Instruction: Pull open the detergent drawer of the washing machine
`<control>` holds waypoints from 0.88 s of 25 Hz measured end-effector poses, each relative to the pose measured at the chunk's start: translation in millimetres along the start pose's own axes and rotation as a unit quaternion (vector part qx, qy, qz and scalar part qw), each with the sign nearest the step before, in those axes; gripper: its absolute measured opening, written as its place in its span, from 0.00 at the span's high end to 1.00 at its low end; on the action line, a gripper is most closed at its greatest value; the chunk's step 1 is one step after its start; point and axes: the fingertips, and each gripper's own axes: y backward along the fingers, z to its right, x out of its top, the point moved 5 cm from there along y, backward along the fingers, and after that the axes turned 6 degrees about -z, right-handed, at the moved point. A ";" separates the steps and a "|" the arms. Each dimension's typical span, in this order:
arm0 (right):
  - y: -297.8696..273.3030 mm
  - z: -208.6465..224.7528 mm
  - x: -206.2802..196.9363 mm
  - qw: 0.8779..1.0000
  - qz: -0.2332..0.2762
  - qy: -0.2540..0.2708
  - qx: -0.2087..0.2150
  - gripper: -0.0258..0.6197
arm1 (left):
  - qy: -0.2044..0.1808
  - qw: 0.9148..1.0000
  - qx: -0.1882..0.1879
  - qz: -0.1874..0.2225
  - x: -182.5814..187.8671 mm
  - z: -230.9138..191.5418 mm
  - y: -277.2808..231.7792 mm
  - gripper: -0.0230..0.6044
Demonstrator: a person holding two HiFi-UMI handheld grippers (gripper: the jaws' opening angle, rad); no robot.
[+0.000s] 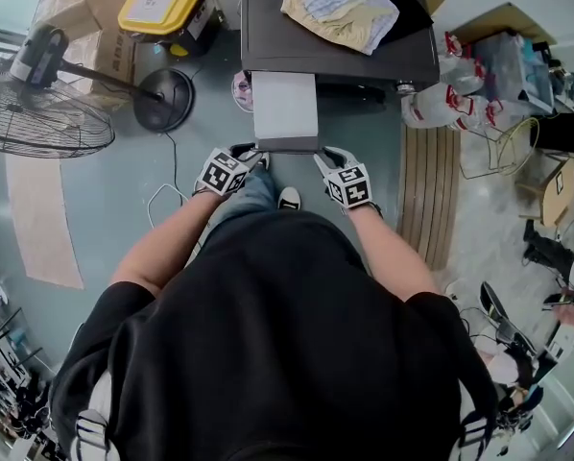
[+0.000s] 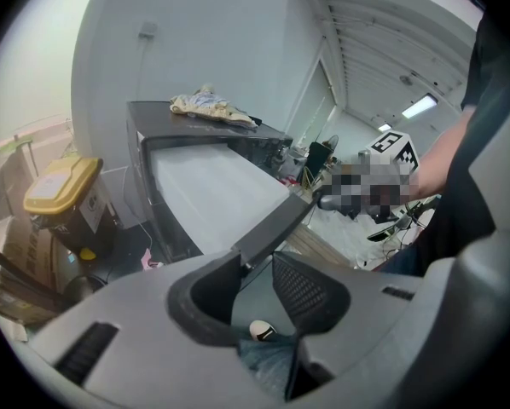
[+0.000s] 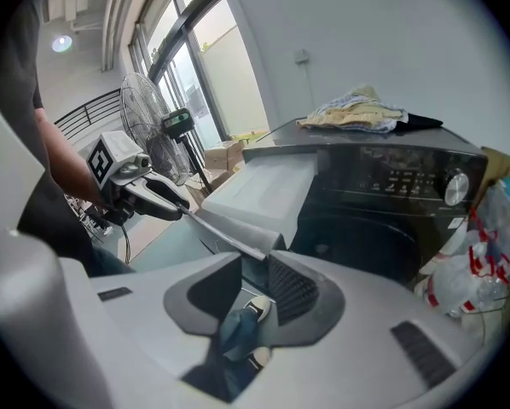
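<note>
The left claw (image 1: 249, 154) and right claw (image 1: 323, 155) each pinch a front corner of the detergent drawer (image 1: 285, 104); we judge it already pulled well out of the washing machine (image 1: 268, 36).

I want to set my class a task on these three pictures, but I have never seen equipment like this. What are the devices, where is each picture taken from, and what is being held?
There is no robot here. A person in a black top holds a two-jaw gripper in each hand. One picture comes from a camera on the person's head, looking down. The other two come from cameras riding on the left gripper and the right gripper. In front stands a dark grey washing machine with a crumpled pale yellow and blue cloth on top. Its pale grey detergent drawer is pulled out, and each gripper's jaws appear closed on one end of its front edge.
</note>
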 end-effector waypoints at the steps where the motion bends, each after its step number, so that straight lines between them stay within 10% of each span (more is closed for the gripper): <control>1: -1.1 0.5 -0.9 1.000 -0.001 0.000 0.000 0.81 | 0.000 1.000 0.000 -0.001 -0.7 -0.2 -1.2 0.78; 22: -14.2 -0.9 -9.9 1.000 -0.008 0.001 0.001 0.80 | 0.007 1.000 -0.016 -0.008 -8.1 -6.5 -7.4 0.75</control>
